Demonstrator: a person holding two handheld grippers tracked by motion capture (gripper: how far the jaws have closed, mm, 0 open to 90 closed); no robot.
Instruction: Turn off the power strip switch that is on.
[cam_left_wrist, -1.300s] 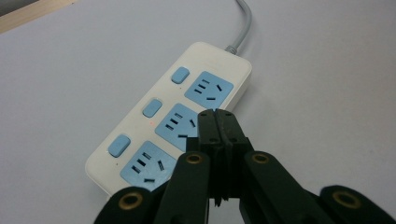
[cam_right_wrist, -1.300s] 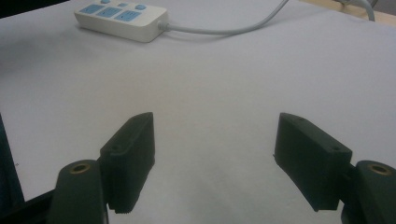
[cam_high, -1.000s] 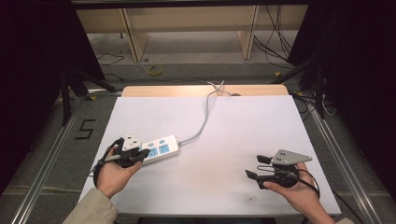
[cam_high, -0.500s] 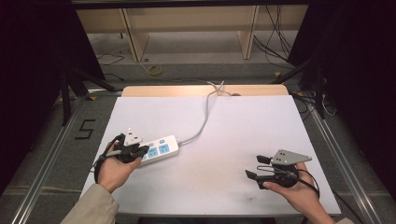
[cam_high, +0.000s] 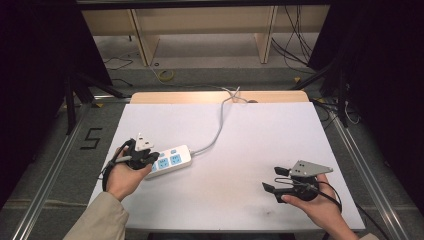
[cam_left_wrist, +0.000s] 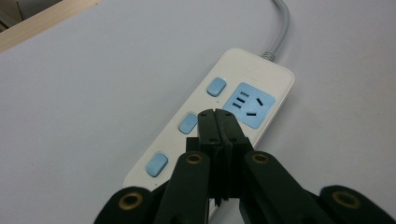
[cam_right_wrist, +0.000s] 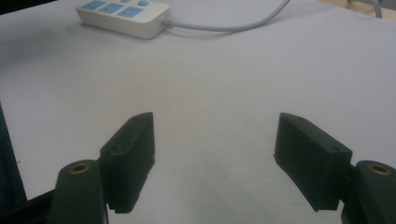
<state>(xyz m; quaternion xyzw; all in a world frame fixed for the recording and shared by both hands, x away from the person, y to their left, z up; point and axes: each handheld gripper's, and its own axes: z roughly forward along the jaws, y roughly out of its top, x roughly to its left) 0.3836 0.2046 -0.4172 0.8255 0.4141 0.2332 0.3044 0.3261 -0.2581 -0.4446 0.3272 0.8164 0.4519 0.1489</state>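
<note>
The left gripper (cam_high: 146, 157) sits at the left of the white tabletop (cam_high: 260, 135), its fingers (cam_left_wrist: 219, 122) pressed together with nothing between them, tips over the near end of a white power strip (cam_high: 171, 160). In the left gripper view they stand above the strip's middle blue switch (cam_left_wrist: 188, 123), beside a blue socket (cam_left_wrist: 250, 105); whether they touch it I cannot tell. The strip's grey cord (cam_high: 217, 131) runs toward the far edge. Well apart at the right, the right gripper (cam_high: 272, 180) hangs over bare tabletop, fingers (cam_right_wrist: 133, 149) spread wide, empty
</note>
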